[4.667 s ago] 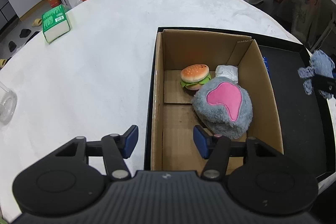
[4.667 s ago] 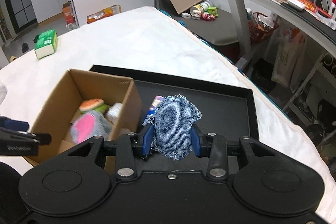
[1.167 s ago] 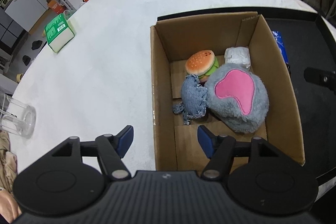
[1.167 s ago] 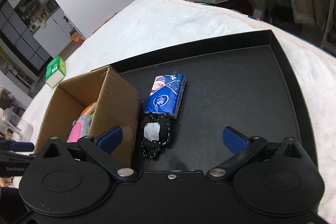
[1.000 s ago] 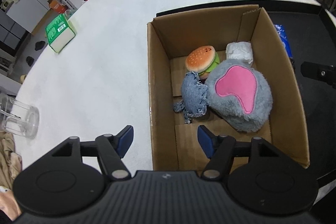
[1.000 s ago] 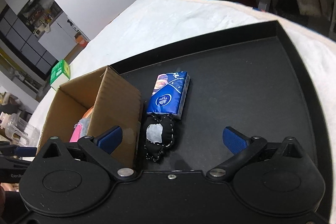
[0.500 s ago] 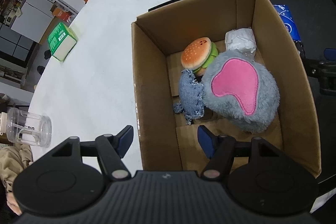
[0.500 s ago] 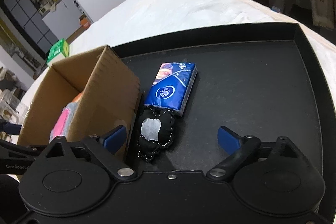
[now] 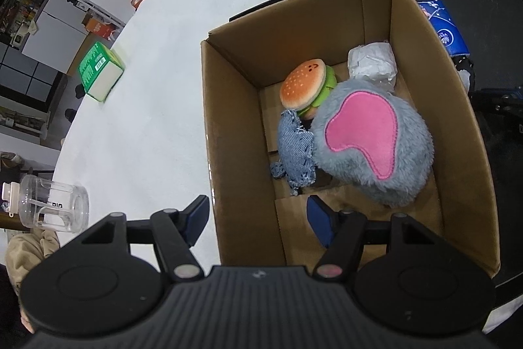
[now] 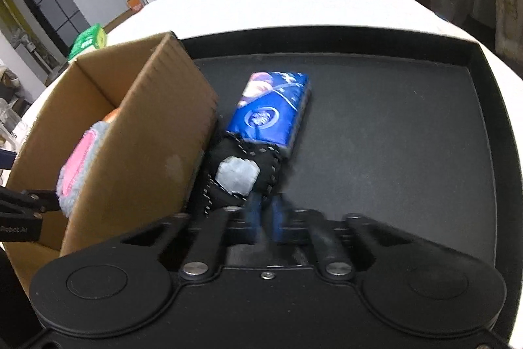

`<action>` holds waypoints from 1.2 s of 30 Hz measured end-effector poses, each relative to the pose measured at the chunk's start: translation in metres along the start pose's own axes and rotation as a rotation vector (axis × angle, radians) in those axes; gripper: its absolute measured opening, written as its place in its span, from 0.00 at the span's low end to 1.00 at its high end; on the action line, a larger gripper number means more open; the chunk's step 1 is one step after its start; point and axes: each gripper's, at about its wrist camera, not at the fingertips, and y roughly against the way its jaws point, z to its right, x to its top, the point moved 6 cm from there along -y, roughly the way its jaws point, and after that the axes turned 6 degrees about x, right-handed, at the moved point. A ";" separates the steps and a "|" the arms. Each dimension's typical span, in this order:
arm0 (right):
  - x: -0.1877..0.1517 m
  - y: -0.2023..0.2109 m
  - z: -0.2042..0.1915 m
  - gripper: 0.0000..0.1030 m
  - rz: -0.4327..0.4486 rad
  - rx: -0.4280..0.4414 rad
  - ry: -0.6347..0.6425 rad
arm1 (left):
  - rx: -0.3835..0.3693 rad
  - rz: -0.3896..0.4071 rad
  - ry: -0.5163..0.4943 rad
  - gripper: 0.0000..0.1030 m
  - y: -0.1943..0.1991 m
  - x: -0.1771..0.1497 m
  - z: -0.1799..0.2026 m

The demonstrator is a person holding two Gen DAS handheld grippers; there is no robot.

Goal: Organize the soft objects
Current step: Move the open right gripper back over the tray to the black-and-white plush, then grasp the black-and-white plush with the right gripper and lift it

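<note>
Item, step in hand: picking the next soft thing off the tray for the box.

- Left gripper [image 9: 258, 216]: jaws half wide, empty, and I hold them astride the near left wall of the cardboard box [image 9: 235, 126].
- Box contents: burger plush [image 9: 302, 84], denim piece [image 9: 295, 152], grey plush with pink patch [image 9: 369, 159], white wrapped bundle [image 9: 372, 66].
- Black pouch [image 10: 242, 172]: soft, white-stitched, pale patch on top. It lies on the black tray [image 10: 408, 136] against the box's outer wall, touching the blue tissue pack [image 10: 271, 113].
- Right gripper [image 10: 265, 208]: pads together, blurred, at the pouch's near edge. I cannot tell whether fabric is pinched.

Next move, as I judge it: confirm the pinch, lift clear of the wall, then carry over the box.
</note>
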 end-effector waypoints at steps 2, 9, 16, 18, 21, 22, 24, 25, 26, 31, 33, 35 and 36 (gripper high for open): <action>-0.002 0.004 0.004 0.01 -0.003 -0.004 -0.007 | -0.003 0.003 0.003 0.63 0.001 0.000 0.000; -0.007 0.021 0.017 0.00 0.017 -0.024 -0.036 | -0.010 0.017 0.026 0.62 0.007 -0.003 -0.006; -0.008 0.033 0.030 0.02 0.042 0.000 -0.108 | -0.002 0.029 0.045 0.62 0.011 -0.005 -0.010; -0.005 0.033 0.030 0.10 0.055 0.020 -0.134 | -0.002 0.032 0.051 0.62 0.012 -0.006 -0.011; 0.003 0.030 0.022 0.44 0.091 0.048 -0.121 | -0.005 0.036 0.054 0.62 0.013 -0.007 -0.013; 0.006 0.029 0.019 0.46 0.104 0.046 -0.107 | -0.005 0.038 0.054 0.63 0.013 -0.007 -0.013; 0.010 0.023 0.014 0.46 0.112 0.050 -0.083 | -0.005 0.038 0.056 0.63 0.013 -0.007 -0.013; 0.012 0.019 0.012 0.46 0.111 0.054 -0.080 | -0.006 0.039 0.060 0.63 0.012 -0.007 -0.014; 0.012 0.015 0.011 0.46 0.107 0.058 -0.078 | -0.008 0.039 0.063 0.63 0.012 -0.006 -0.014; 0.014 0.003 0.008 0.51 0.096 0.061 -0.062 | -0.017 0.033 0.066 0.63 0.009 -0.006 -0.014; 0.014 0.002 0.006 0.51 0.093 0.064 -0.054 | -0.021 0.029 0.066 0.63 0.007 -0.005 -0.014; 0.014 0.000 0.004 0.51 0.092 0.066 -0.043 | -0.023 0.025 0.062 0.63 0.005 -0.005 -0.013; 0.013 0.000 0.003 0.51 0.091 0.066 -0.037 | -0.022 0.024 0.058 0.63 0.004 -0.004 -0.012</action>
